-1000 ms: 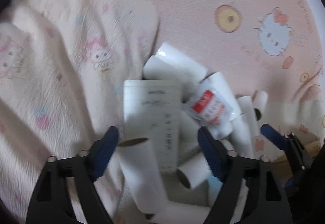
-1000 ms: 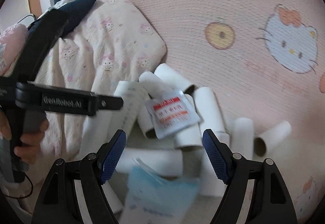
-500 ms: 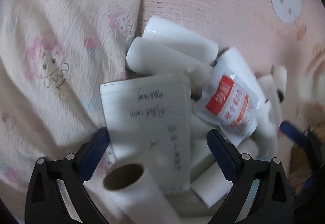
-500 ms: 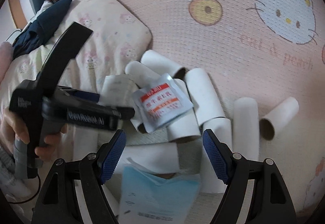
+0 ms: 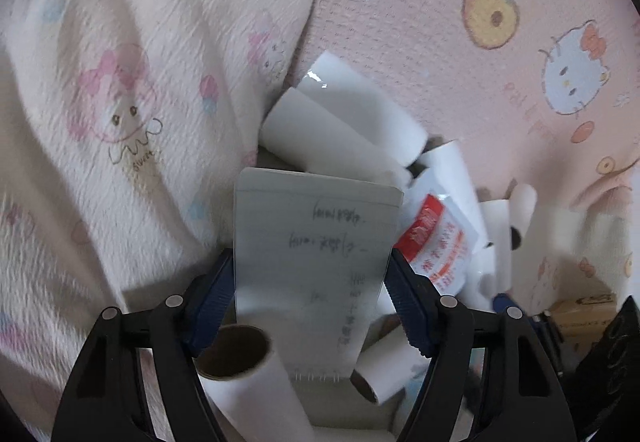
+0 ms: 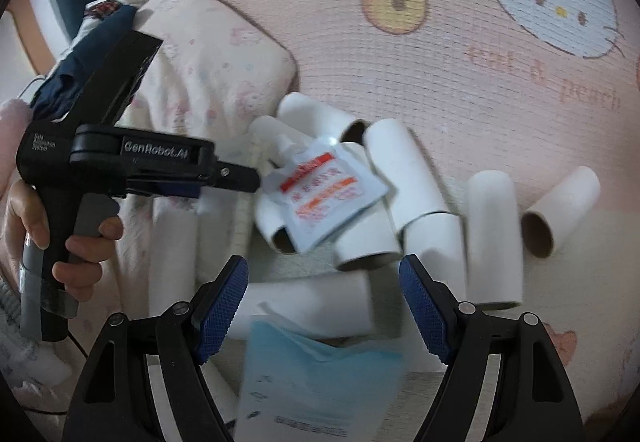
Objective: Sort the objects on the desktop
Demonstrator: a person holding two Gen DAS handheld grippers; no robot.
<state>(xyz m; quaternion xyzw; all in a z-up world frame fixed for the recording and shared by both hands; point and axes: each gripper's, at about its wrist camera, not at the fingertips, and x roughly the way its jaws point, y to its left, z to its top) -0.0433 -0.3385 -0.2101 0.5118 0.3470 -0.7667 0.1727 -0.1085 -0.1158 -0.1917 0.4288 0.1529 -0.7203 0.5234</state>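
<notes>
A lined paper note (image 5: 312, 262) with handwriting lies on a heap of several white cardboard tubes (image 5: 340, 121). My left gripper (image 5: 308, 302) points steeply down over it. Its jaws are closing, the note lies between them, and each blue pad stands right at a paper edge. A white sachet (image 5: 436, 242) with a red label rests on the tubes to the right, the same sachet (image 6: 324, 193) that the right wrist view shows. My right gripper (image 6: 322, 306) hangs open above the tubes (image 6: 404, 177) and a light blue packet (image 6: 320, 374), holding nothing. A hand (image 6: 80, 242) holds the left gripper's body (image 6: 120, 157).
Everything lies on a pink cartoon-cat mat (image 6: 440, 53). A cream printed blanket (image 5: 120, 101) borders the heap on the left, with a dark blue cloth (image 6: 92, 53) behind it. A brown cardboard box (image 5: 580, 316) sits at the far right.
The left gripper has sunk toward the note and its pads have narrowed to the paper's edges. The right gripper has come lower and closer over the heap.
</notes>
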